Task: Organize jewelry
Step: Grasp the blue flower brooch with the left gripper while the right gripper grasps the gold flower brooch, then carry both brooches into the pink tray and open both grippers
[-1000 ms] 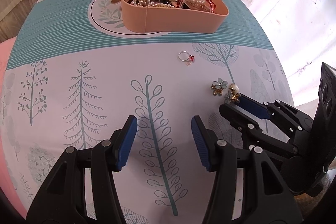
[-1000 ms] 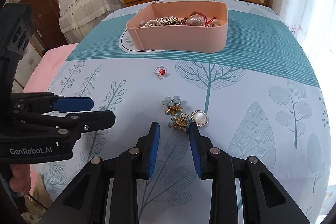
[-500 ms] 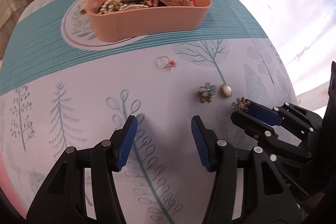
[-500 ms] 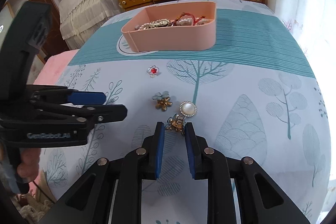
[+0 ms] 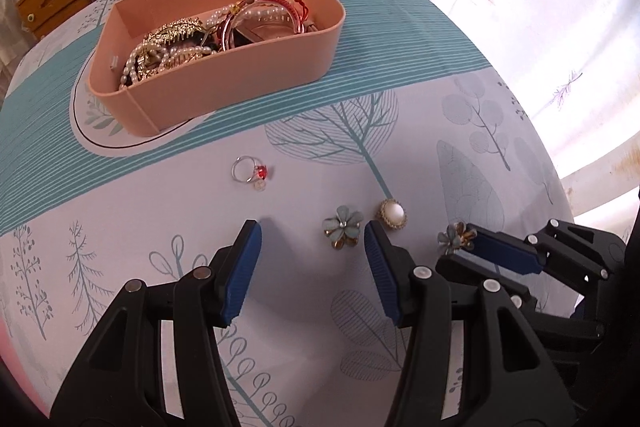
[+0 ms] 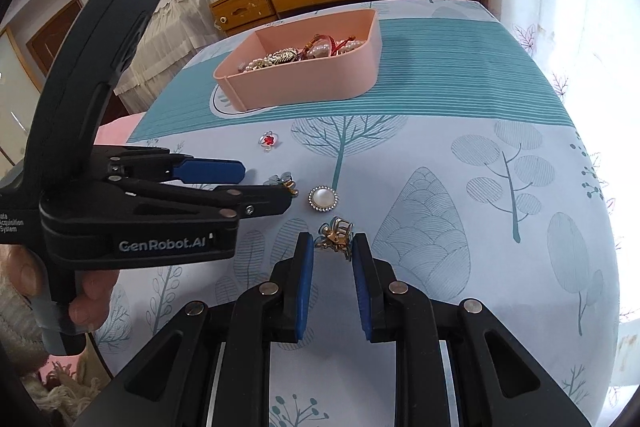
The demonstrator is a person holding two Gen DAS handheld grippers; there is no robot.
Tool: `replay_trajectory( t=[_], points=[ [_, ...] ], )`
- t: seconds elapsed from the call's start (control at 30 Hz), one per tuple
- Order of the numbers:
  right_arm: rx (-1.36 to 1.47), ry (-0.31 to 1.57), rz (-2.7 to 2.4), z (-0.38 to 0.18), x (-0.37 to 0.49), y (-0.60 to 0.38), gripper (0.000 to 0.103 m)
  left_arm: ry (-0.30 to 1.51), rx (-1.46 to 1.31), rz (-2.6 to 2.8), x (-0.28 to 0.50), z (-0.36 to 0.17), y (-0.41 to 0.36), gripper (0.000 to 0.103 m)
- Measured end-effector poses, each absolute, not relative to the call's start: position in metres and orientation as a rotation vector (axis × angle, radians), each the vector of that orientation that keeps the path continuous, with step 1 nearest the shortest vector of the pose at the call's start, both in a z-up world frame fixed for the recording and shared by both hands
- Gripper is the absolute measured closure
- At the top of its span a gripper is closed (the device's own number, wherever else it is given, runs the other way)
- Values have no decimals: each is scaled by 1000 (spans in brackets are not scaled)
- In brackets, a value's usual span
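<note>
Gold flower clip point(image 6: 335, 238) pinched in right tool point(image 6: 333, 247), pink tray point(image 6: 320, 83) beyond

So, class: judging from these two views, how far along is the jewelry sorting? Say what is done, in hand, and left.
Done: the pink box already holds pearl strands and bracelets. In hand: the right tool has just been closing on a gold flower clip, pinched at its tips. Left: the red-stone ring, the blue flower piece and the pearl brooch lie on the cloth; the left tool hangs open near them.
</note>
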State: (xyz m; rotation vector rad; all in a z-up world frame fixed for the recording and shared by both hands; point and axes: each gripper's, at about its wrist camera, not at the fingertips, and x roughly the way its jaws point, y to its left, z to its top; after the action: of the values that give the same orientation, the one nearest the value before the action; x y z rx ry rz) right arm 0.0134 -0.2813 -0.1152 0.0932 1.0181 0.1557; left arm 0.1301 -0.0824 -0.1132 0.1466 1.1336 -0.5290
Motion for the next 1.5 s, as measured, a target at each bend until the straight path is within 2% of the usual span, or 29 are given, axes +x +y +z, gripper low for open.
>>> replay_trajectory(
  t=[0.1,0.13,0.17,0.27,0.57,0.9,1.27,1.5],
  points=[
    [94,1017,156,-115,12,-282,83,1112,172,-520,129,-114,-88,53],
    [95,1017,156,-115,12,-283,83,1102,184,-513,128,-114,-90,57],
    [95,1017,156,-115,11,-283,83,1093,196,-503,127,-114,-92,67],
    [100,1017,153,-114,10,-284,84,1069,228,-479,123,-114,-97,85],
    [94,1003,165,-110,9,-282,84,1050,188,-456,116,-105,-75,86],
    [49,949,223,-84,28,-266,83,963,169,-409,133,-47,-36,86],
    [164,864,257,-12,113,-282,83,833,176,-397,193,23,-28,86],
    [290,911,221,5,191,-298,83,867,109,-423,242,31,-39,86]
  ],
)
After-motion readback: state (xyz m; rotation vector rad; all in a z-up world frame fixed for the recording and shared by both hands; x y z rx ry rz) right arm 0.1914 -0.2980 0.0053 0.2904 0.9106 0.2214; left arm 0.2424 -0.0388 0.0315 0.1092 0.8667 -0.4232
